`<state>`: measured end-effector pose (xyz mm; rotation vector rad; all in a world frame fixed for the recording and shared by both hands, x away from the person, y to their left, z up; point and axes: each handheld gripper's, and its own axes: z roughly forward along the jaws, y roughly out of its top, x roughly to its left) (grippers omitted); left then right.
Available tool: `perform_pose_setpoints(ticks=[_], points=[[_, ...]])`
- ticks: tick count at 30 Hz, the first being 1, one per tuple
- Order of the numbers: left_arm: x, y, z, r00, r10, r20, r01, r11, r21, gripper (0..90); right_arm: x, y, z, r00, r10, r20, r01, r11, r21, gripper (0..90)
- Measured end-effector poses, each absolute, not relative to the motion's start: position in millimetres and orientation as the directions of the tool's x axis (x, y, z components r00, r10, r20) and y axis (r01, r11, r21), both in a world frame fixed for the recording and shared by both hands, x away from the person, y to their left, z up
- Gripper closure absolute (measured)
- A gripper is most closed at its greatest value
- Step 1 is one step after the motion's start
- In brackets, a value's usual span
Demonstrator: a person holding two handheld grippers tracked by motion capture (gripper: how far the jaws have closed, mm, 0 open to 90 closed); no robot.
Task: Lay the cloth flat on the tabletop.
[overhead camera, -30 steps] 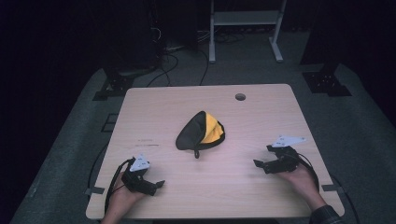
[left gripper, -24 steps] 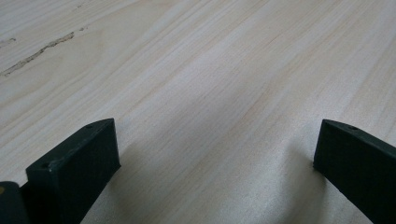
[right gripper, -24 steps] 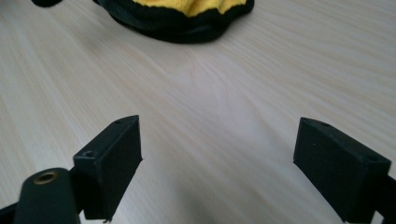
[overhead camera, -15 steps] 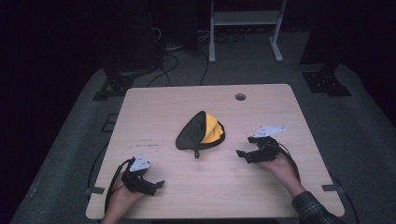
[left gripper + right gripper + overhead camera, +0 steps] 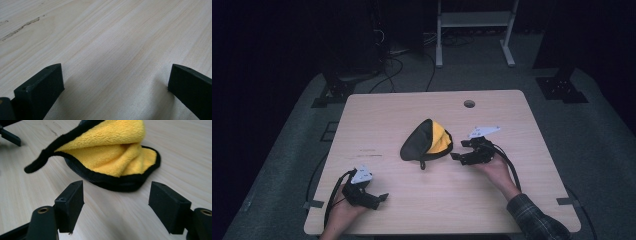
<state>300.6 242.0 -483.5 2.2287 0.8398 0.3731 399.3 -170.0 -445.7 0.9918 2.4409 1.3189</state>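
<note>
From the high view, your crumpled yellow plush cloth with black trim (image 5: 428,141) lies near the middle of the pale wooden tabletop (image 5: 532,200), a little toward the far edge, bunched into a mound with a thin black tail hanging toward your side. Your right gripper (image 5: 462,158) sits just beside the cloth's right flank, jaws pointed at it. Your left gripper (image 5: 379,199) rests well apart from the cloth, near the front left corner. A small round hole (image 5: 469,103) sits by the far edge.

In the left gripper view, your jaws stand spread wide over bare wood grain, holding nothing. A faint dark scuff (image 5: 20,28) marks the tabletop ahead; it is no writing.

In the right gripper view, your jaws are spread, empty, with the cloth (image 5: 110,160) just ahead and between them. Judge it as light, soft and limp: it will sag and unfold when lifted, not slide as one piece. The stitched black hem (image 5: 120,183) nearest you looks the firmest place to pinch; the fluffy yellow folds would likely slip or pull loose. No brand, label or readable writing shows on the cloth in any view.
</note>
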Motion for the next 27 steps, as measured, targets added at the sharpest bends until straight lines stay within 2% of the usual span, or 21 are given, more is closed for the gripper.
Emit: perform_pose_setpoints(ticks=[9, 16, 21, 24, 27], points=[[300.3, 242.0, -483.7, 0.747, 0.665, 0.017, 0.458, -0.532, 0.712, 0.0, 416.1, -147.7, -457.8, -0.763, 0.625, 0.166, 0.481, 0.377, 0.792, 33.4], [300.2, 242.1, -483.6, 0.747, 0.664, 0.017, 0.458, -0.533, 0.712, 0.0, 423.5, -137.0, -467.5, -0.765, 0.618, 0.181, 0.499, 0.392, 0.773, 49.8], [300.1, 242.1, -483.7, 0.747, 0.665, 0.016, 0.458, -0.532, 0.712, 0.0, 422.4, -138.3, -467.7, -0.773, 0.608, 0.181, 0.499, 0.405, 0.766, 73.5], [300.0, 242.1, -483.7, 0.747, 0.664, 0.016, 0.458, -0.532, 0.712, 0.0, 419.5, -142.4, -460.0, -0.775, 0.607, 0.176, 0.485, 0.392, 0.782, 79.5], [300.0, 242.1, -483.7, 0.747, 0.664, 0.016, 0.458, -0.532, 0.712, 0.0, 414.7, -146.9, -451.1, -0.777, 0.608, 0.166, 0.471, 0.385, 0.794, 80.6]])
